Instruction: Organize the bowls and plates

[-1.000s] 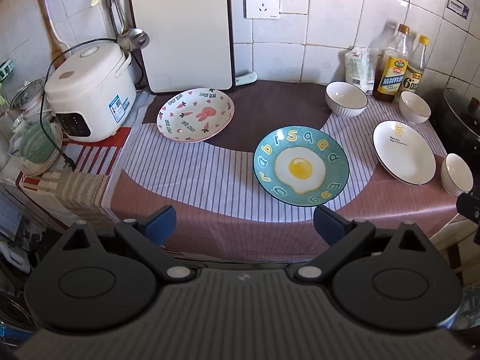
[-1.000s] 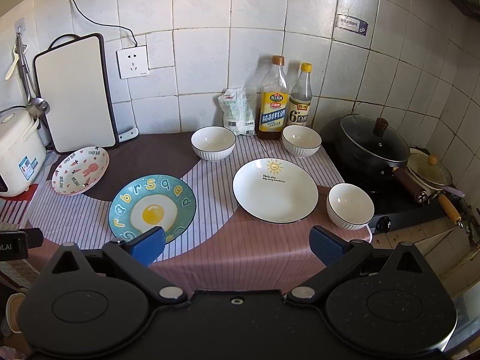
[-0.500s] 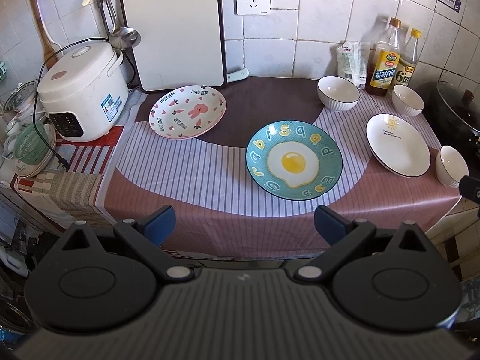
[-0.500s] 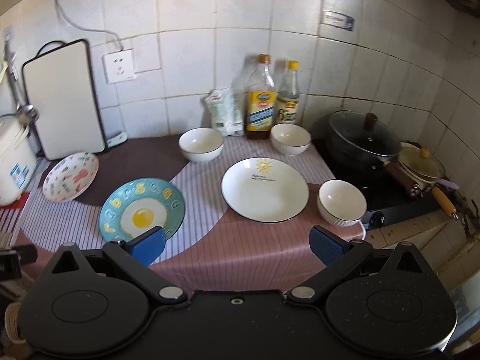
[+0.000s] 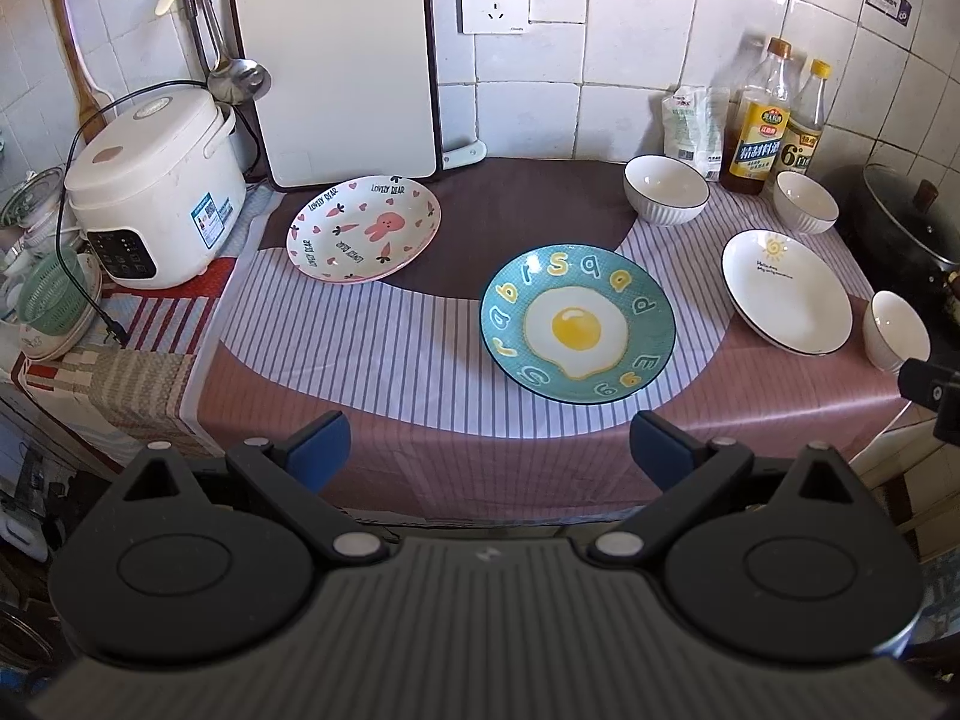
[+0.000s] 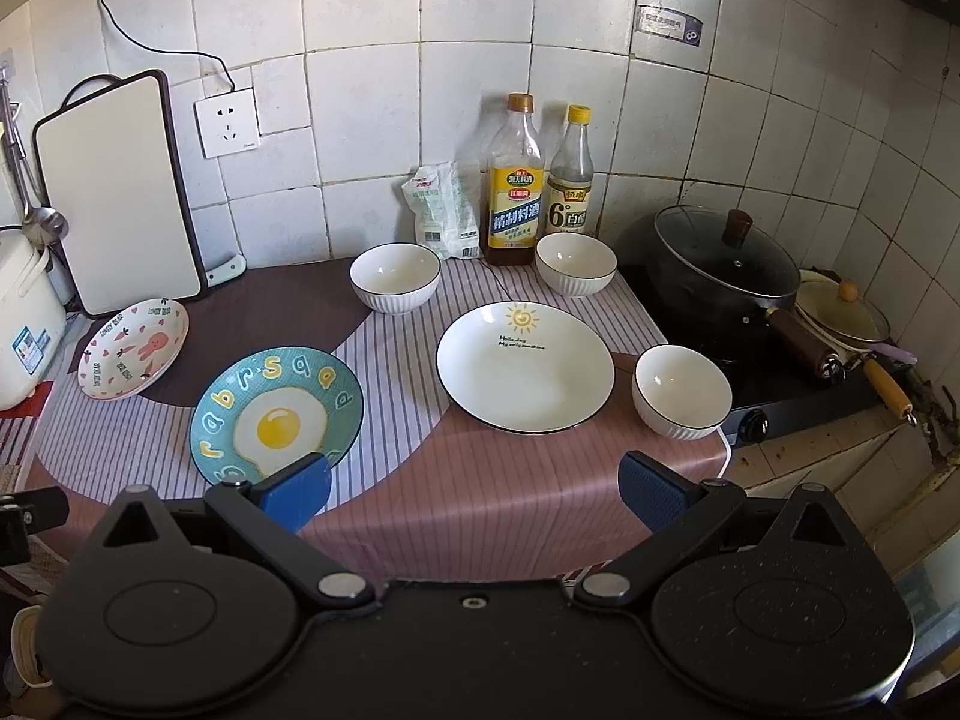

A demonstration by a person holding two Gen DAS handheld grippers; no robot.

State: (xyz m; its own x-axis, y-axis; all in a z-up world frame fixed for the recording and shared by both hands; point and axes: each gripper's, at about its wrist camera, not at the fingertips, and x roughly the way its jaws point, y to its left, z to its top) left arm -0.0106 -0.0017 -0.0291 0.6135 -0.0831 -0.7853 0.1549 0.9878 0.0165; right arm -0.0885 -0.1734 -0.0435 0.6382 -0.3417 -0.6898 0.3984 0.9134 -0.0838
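Observation:
Three plates lie on the cloth-covered counter: a pink rabbit plate at back left, a teal fried-egg plate in the middle, and a white sun plate to the right. Three white ribbed bowls stand around the sun plate: one behind it to the left, one near the bottles, one at the right edge. My left gripper is open, held off the counter's front edge. Also open with nothing between its fingers, my right gripper hovers over the front edge.
A rice cooker with its cord stands at the left, a white cutting board leans on the tiled wall. Two bottles and a bag sit at the back. A lidded black pot is on the stove at the right.
Both grippers have shifted slightly, the right view first pulling back and then coming closer and lower to the counter. Nothing on the counter has moved and both grippers stay open.

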